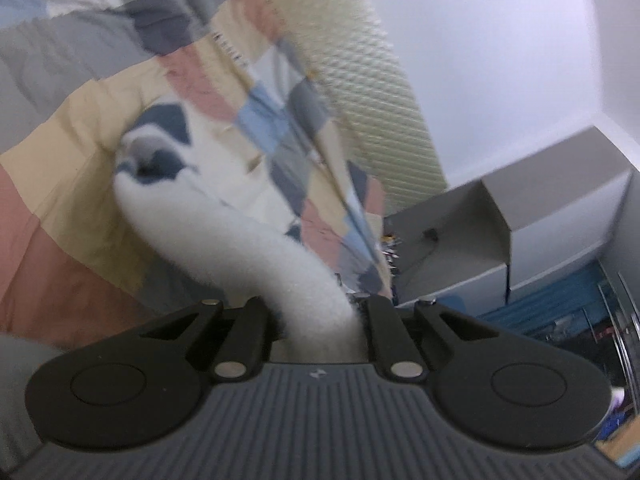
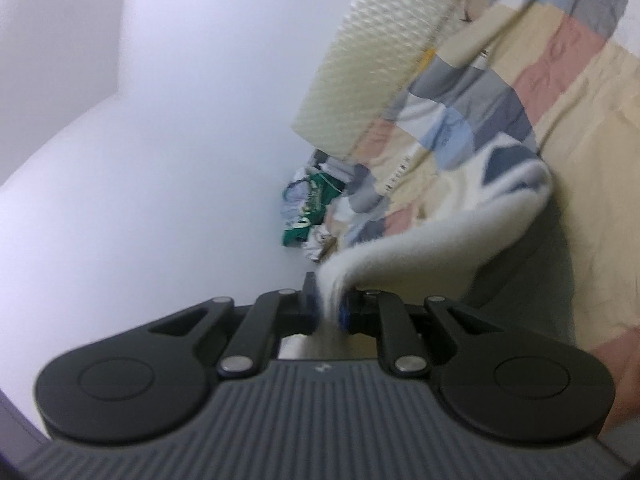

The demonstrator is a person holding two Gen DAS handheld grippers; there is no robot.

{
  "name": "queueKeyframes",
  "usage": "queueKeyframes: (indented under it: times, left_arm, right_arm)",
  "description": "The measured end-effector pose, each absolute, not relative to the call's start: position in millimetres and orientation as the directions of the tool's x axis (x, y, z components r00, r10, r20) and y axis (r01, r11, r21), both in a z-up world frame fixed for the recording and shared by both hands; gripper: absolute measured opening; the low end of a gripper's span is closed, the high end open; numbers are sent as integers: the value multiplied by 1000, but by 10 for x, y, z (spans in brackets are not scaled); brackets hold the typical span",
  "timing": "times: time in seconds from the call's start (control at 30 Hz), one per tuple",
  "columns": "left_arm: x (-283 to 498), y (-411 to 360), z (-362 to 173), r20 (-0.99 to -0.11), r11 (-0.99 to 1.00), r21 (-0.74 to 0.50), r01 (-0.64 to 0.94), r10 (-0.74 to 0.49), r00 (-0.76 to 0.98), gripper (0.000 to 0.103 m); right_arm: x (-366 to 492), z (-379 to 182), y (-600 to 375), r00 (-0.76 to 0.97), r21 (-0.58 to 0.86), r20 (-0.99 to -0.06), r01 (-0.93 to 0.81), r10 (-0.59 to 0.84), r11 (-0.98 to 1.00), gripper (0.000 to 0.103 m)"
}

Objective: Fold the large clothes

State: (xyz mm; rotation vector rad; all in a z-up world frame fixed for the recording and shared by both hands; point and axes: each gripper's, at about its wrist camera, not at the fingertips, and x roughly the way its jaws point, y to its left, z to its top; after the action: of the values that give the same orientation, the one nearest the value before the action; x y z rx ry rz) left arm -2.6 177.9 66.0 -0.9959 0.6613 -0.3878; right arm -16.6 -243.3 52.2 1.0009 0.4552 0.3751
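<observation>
Across the bed, the broad patchwork quilt of pink, cream, grey and blue squares (image 1: 80, 184) fills the background, with a cream waffle-textured panel (image 1: 360, 80) standing at its far edge against the plain white wall (image 2: 160, 120). Beyond the quilt's end sits a small heap of crumpled clothes, one green with white print (image 2: 308, 208), and on the other side an open grey cardboard box (image 1: 480, 216). Now to the garment itself: a white fleecy piece of clothing with navy-blue patches (image 1: 224, 216) is strung between the two tools, its far part near the quilt, its near edges drawn up into each set of jaws. The left gripper (image 1: 316, 312) is closed down tight with a thick roll of fleece bunched between its fingers; the right gripper (image 2: 330, 304) is likewise pinched shut on a thinner gathered edge, blue pads just showing either side of the cloth. This looks a soft, light, limp fabric: it sags into a curve between the holds and will droop wherever it is unsupported. The pile should give good friction, so slipping seems unlikely, though a bunched grip could shed a layer. Best holds, I'd judge, are corners or a seam edge, spread well apart, so the cloth hangs flat for the fold.
</observation>
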Motion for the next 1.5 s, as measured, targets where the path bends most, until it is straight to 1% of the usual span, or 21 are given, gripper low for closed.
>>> queueKeyframes:
  times: [0.2,0.33,0.4,0.47,0.57,0.67,0.73,0.77,0.83,0.9,1.07,1.2,1.33,1.5]
  left_arm:
    - [-636,1749,924,-260,471,-880,70,-598,758,10]
    - [-664,1713,978,-247,489,-867,95,-587,771,10]
    - [-498,1696,958,-248,497,-863,89,-570,783,11]
    - [-238,1668,956,-267,540,-837,84,-537,800,11]
    - [307,1659,914,-283,577,-814,63,-489,825,11]
    - [878,1717,788,-279,573,-819,32,-446,850,11]
    - [1246,1757,622,-259,505,-863,7,-456,851,11]
    - [1416,1764,568,-265,516,-857,4,-447,854,11]
    - [1742,1756,418,-295,550,-835,-29,-403,866,11]
    - [2018,1736,241,-313,568,-822,-44,-387,867,11]
    - [2588,1691,-171,-386,659,-748,-77,-339,858,11]
    - [3036,1684,-477,-427,693,-716,-85,-338,839,12]
    - [3427,1724,-819,-456,690,-715,-113,-338,823,12]
    - [3760,1794,-1250,-524,693,-703,-160,-353,776,13]
  right_arm:
    - [-714,853,-2368,867,857,-131,-144,481,494,13]
    - [-707,988,-2400,886,843,-152,-115,438,525,14]
    - [-542,1003,-2427,889,834,-175,-94,422,543,14]
    - [-280,965,-2480,892,835,-199,-63,406,547,14]
    - [217,871,-2565,895,822,-243,-15,374,570,14]
    - [687,751,-2645,905,818,-251,10,343,575,14]
    - [991,658,-2675,912,805,-268,35,311,592,14]
    - [1123,606,-2687,914,793,-280,48,292,607,14]
    - [1371,456,-2737,917,794,-288,68,275,604,14]
    - [1595,252,-2790,917,810,-297,93,267,579,14]
    - [2022,-293,-2885,908,792,-352,160,227,590,14]
    - [2274,-710,-2999,901,801,-379,205,211,562,14]
    - [2552,-1041,-3089,880,792,-434,272,192,546,14]
    - [2787,-1426,-3206,852,778,-489,329,187,536,14]
